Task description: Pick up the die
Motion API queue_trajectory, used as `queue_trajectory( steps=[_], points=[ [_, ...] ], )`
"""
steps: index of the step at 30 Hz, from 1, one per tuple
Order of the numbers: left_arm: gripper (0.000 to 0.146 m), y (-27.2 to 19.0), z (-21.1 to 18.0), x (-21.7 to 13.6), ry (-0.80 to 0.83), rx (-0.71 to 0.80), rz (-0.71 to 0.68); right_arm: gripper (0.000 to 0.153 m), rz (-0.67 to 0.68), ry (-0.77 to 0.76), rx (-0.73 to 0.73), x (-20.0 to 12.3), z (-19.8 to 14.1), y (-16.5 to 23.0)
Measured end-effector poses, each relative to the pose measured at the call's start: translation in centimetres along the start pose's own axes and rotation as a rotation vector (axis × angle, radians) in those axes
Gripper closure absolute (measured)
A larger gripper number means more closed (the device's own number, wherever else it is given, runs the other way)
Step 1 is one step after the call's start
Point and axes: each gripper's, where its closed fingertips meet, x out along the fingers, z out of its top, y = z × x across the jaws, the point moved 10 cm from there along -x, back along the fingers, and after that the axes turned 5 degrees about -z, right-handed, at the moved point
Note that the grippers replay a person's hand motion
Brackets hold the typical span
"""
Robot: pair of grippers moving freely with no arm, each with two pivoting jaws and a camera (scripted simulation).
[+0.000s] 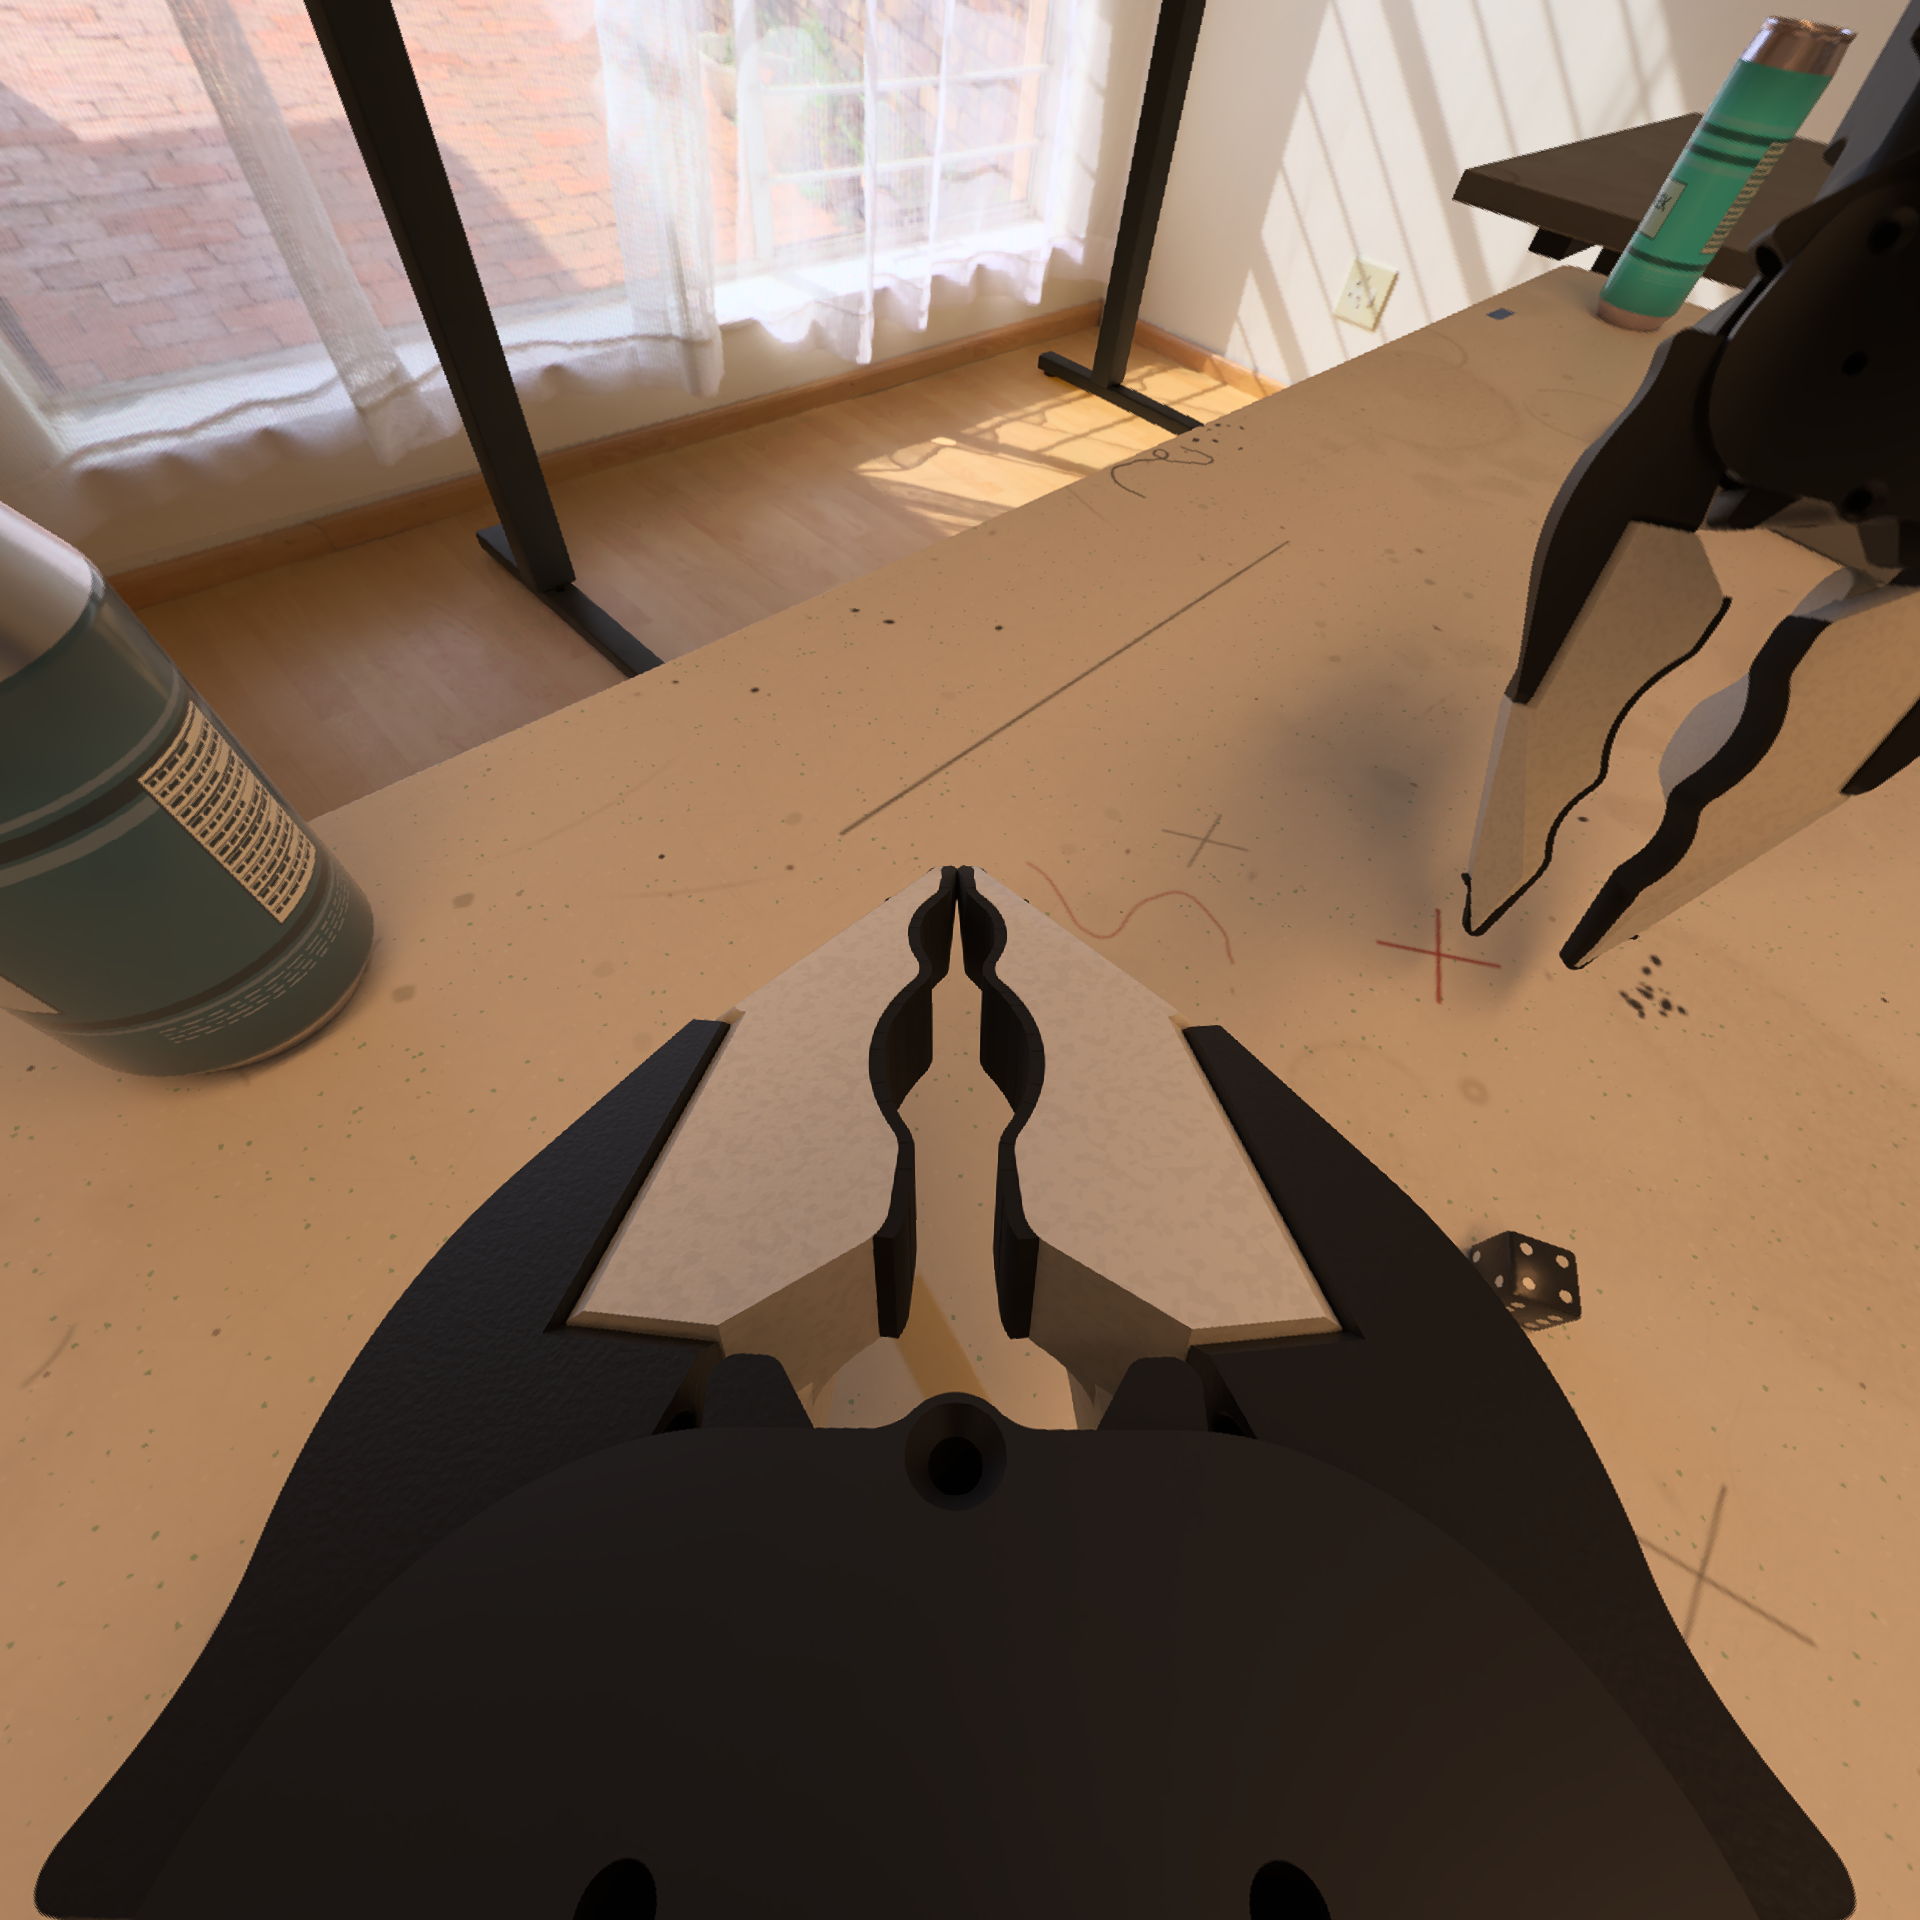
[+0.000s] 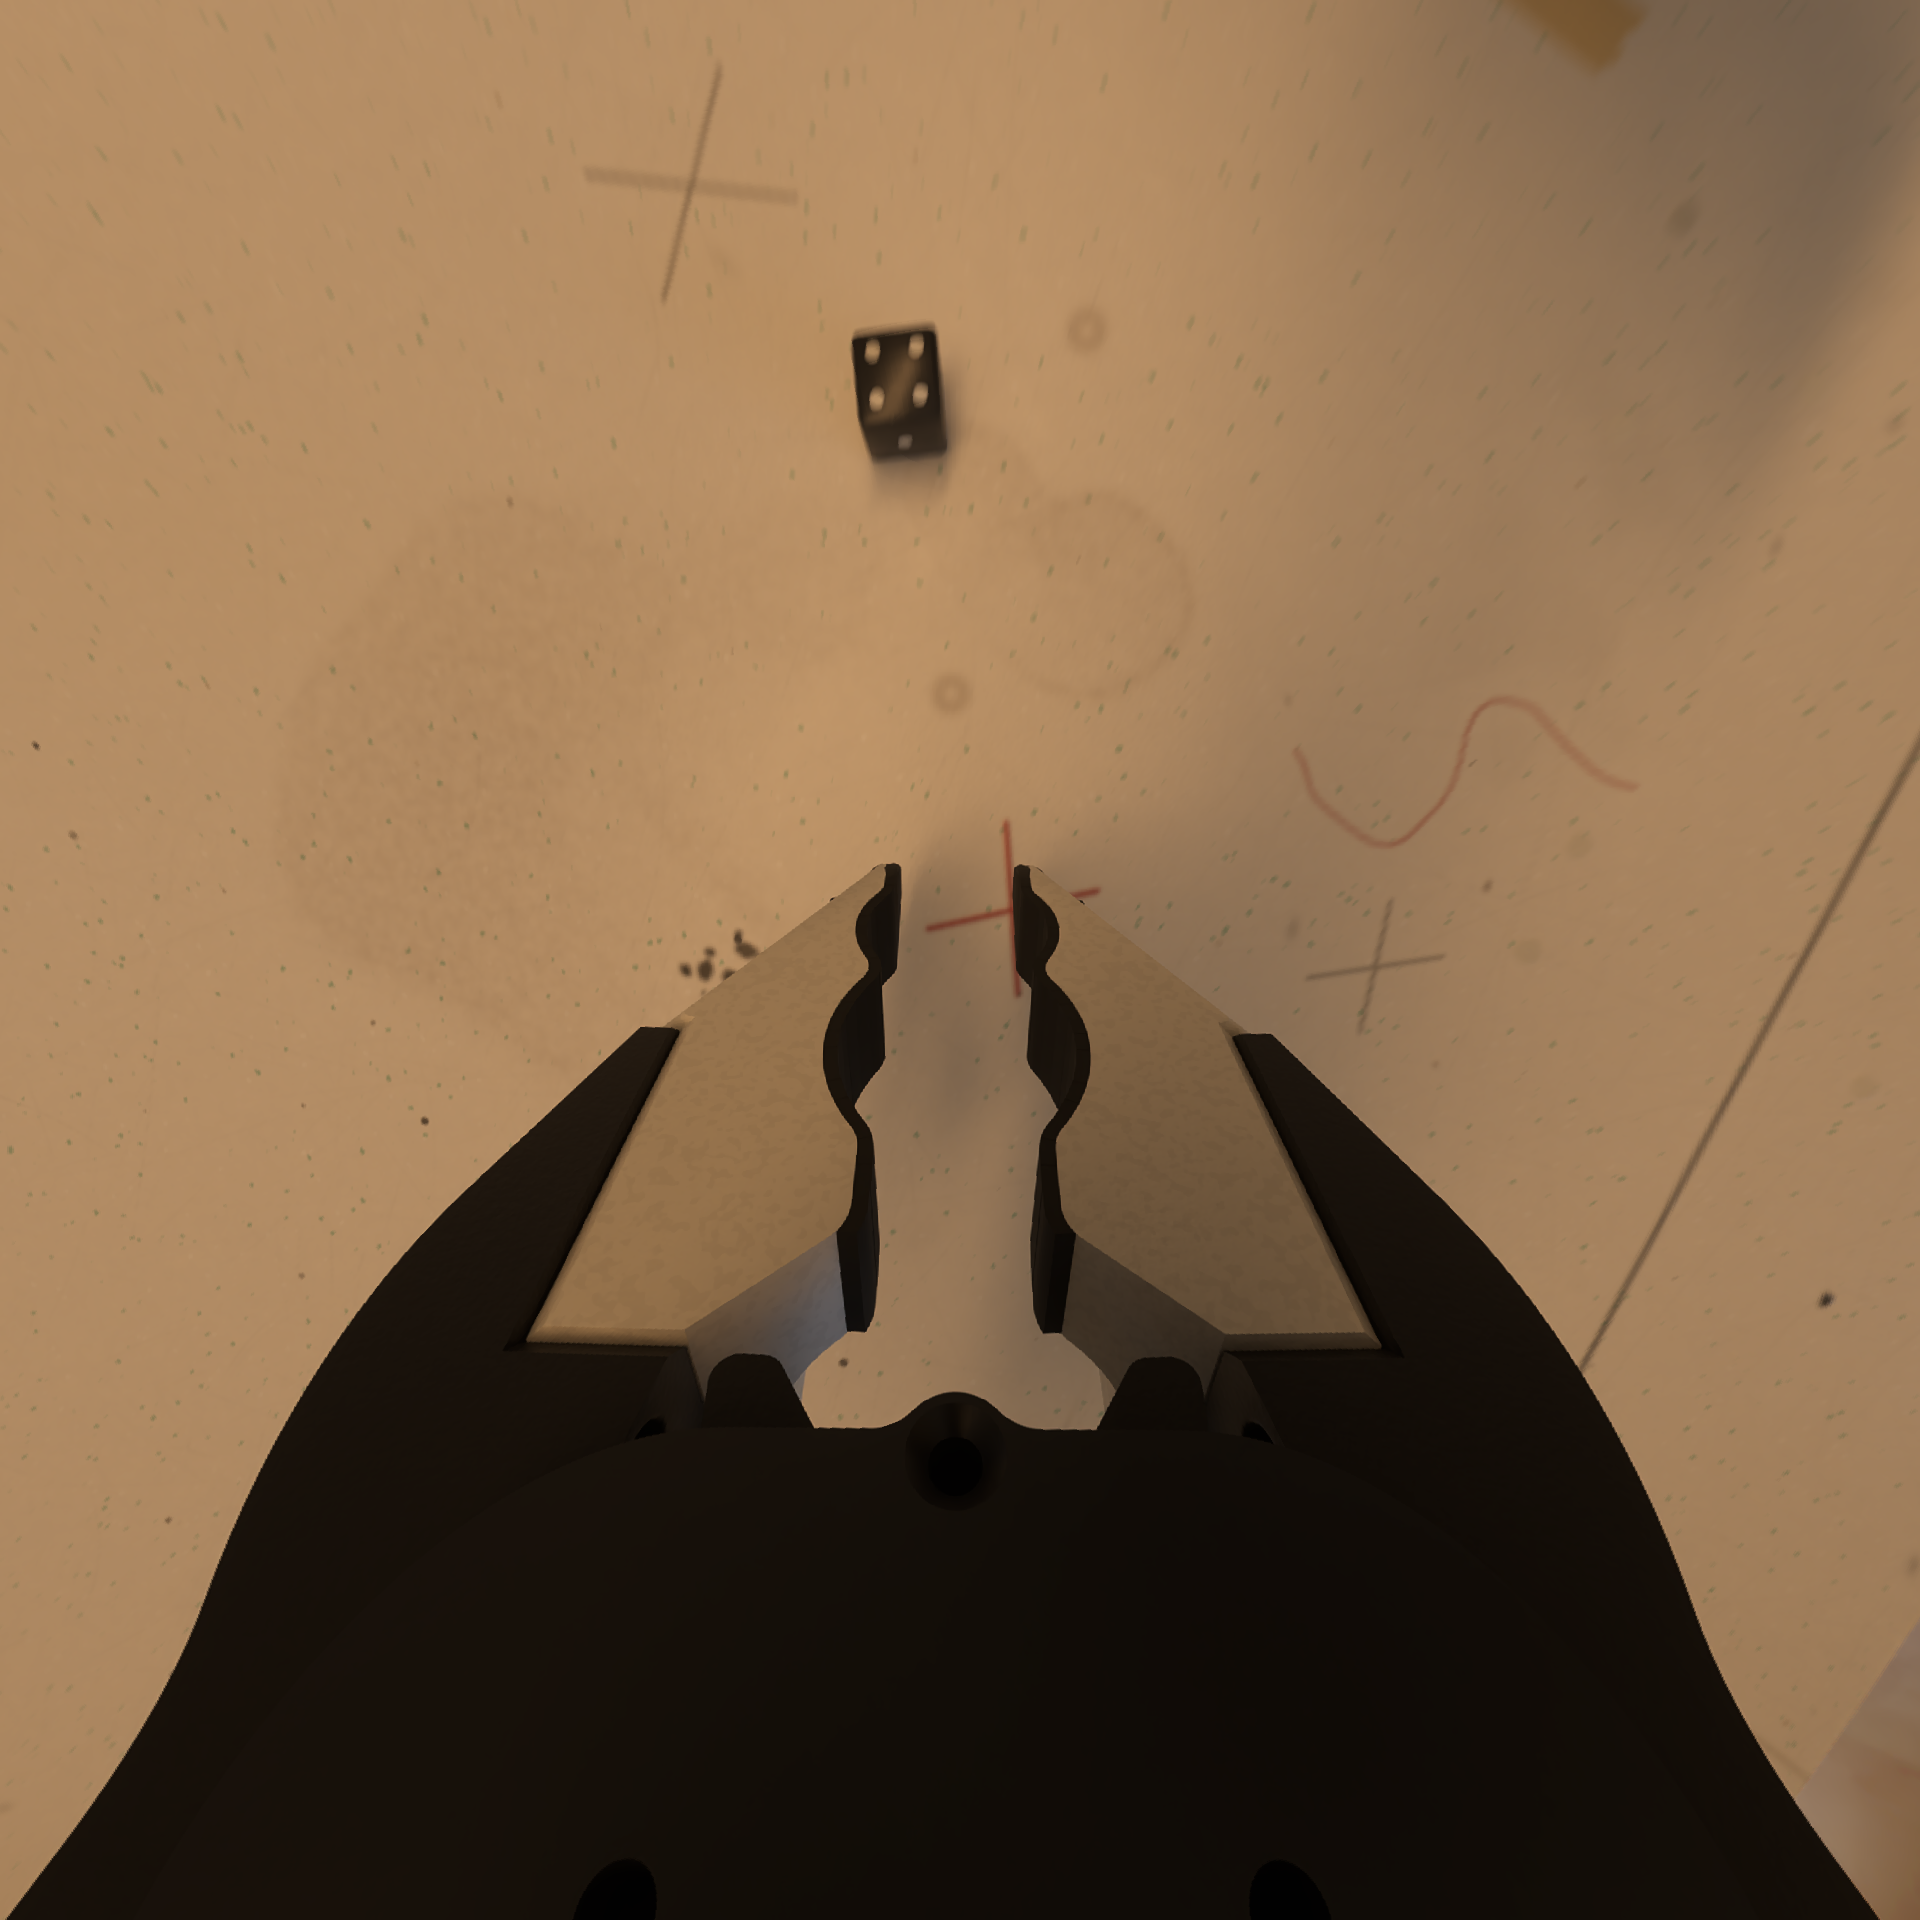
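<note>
— Right, item one: the die (image 2: 900, 393). Small, black, pale pips, lying loose on the worktop (image 2: 312, 520).

— Where, going by the red cross (image 2: 1006, 912)?

— Clear beyond it, on the far side as the right gripper (image 2: 956, 883) looks, with a grey pencilled cross further out past the die. Nothing touches it.

— The right gripper itself?

— Tips low over the red cross, fingers parted by a narrow gap, nothing between them. Whether that gap would clear the die I can't say.

— And the left gripper (image 1: 956, 878)?

— Fingertips pressed together, empty, well away from the red cross; the die sits off beside its body.

— Other stock?

— A dark green can (image 1: 156, 883) far from the cross towards the window, a lighter green can (image 1: 1714, 177) at the worktop's far edge.

— Handling notes for the die?

— Likely light, hard and rigid, probably slick-faced; not fragile. I'd take it across two opposite flat faces, squarely, near the fingertips. A skewed pinch on the edges could make it squirt out or tumble.
</note>
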Motion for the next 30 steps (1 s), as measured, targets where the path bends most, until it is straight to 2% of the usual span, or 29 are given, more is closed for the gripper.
queue_trajectory(
  steps=[5,10,17,23,30],
  points=[
    [0.146,0.0,0.0,0.0,0.0,0.001,0.001,0.131,0.02,0.093,0.007,0.8,-0.9,0.8],
    [0.146,0.0,0.1,0.0,-0.001,0.002,0.002,0.132,0.041,0.099,0.01,0.8,-0.9,1.4],
    [0.146,0.0,0.1,0.0,0.002,0.004,0.004,0.132,-0.006,0.089,0.028,0.3,-1.0,1.3],
    [0.146,-0.1,0.0,0.1,0.012,0.007,0.005,0.133,0.066,0.081,0.028,0.3,-1.1,1.9],
    [0.146,-0.1,0.0,0.2,0.016,0.007,0.006,0.133,0.051,0.094,0.019,0.9,-1.0,2.0]
  ],
)
